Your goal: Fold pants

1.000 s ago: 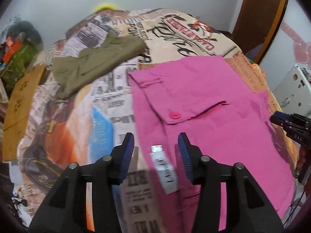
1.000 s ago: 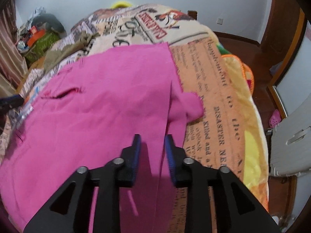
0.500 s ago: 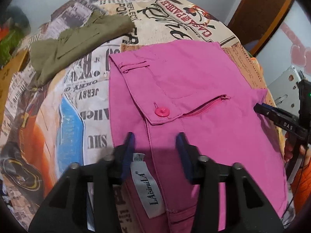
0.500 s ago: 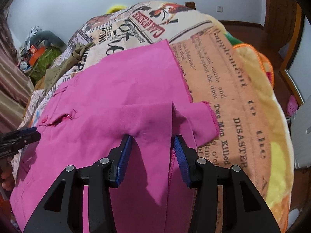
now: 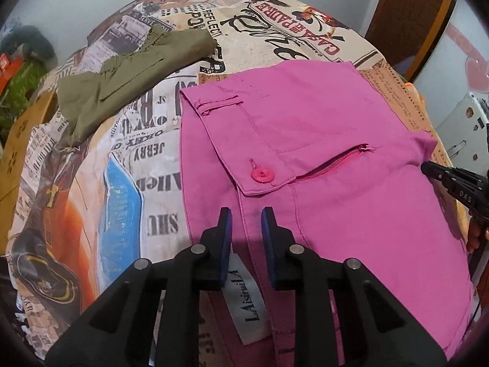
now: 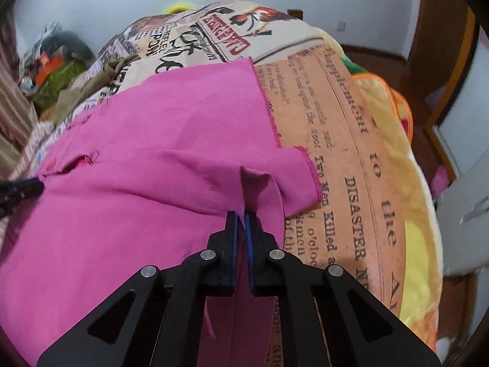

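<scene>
Pink pants (image 5: 321, 140) lie on a bed with a newspaper-print cover (image 5: 143, 153). They show a button flap and a zip pocket. In the left wrist view my left gripper (image 5: 246, 214) sits at the near waistband, jaws a little apart around the fabric, with a white label (image 5: 244, 302) below them. My right gripper's tip (image 5: 440, 171) shows at the right edge. In the right wrist view my right gripper (image 6: 240, 217) is shut on a raised pinch of the pink pants (image 6: 152, 159) near the hem. The left gripper's tip (image 6: 21, 188) shows at the left.
Olive-green pants (image 5: 128, 73) lie on the bed's far left. A cardboard box (image 5: 18, 140) stands beside the bed at left. A wooden door (image 5: 409, 15) is at far right. A white plastic piece of furniture (image 6: 467, 208) stands beside the bed on the right.
My right gripper has closed on a pinch of pink fabric near the hem. My left gripper's jaws have narrowed over the waistband.
</scene>
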The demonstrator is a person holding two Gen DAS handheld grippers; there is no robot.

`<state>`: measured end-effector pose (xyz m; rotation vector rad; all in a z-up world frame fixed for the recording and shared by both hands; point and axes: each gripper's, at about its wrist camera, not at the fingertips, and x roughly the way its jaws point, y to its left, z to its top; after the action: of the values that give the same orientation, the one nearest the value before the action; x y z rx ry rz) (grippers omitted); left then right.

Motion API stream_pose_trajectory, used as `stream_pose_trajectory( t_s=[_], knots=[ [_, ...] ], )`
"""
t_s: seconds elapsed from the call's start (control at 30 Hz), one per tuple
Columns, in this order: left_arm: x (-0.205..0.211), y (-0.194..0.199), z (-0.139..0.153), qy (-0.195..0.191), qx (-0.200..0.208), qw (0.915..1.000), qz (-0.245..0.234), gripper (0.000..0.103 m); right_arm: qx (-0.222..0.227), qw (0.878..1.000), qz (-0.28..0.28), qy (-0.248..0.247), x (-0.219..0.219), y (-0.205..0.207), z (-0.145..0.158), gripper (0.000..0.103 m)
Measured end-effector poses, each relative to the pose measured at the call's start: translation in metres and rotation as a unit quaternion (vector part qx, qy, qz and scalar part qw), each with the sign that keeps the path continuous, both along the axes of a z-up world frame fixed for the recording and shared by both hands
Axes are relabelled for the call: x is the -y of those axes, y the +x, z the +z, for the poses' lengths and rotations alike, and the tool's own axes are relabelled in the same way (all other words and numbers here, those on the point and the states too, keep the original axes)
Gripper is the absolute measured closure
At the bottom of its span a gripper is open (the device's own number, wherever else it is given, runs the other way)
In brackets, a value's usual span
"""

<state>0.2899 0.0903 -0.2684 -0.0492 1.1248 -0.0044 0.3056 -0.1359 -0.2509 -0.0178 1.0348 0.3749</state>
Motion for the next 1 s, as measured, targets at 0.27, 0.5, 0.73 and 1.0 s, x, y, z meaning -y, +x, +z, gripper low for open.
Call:
stream_pose_trajectory(
  t_s=[0.27,0.5,0.73,1.0],
  knots=[
    [-0.010,-0.002,0.023,-0.015,0.012,0.9997,0.013,0.080,0.001,0.999,-0.019,0.031,0.024,-0.003,0.029,0.093],
    [-0.021,0.025,0.019,-0.034,0.002,0.9989,0.032,0.070,0.014,0.998,-0.042,0.044,0.024,0.026,0.042,0.075],
    [-0.018,0.047,-0.005,-0.056,-0.029,0.9977,0.024,0.050,-0.012,0.999,-0.034,0.025,0.013,0.059,0.021,0.057],
    [-0.014,0.056,-0.013,-0.043,-0.024,0.9986,0.018,0.059,-0.055,0.998,-0.005,0.036,0.015,0.050,-0.007,0.057]
  ],
)
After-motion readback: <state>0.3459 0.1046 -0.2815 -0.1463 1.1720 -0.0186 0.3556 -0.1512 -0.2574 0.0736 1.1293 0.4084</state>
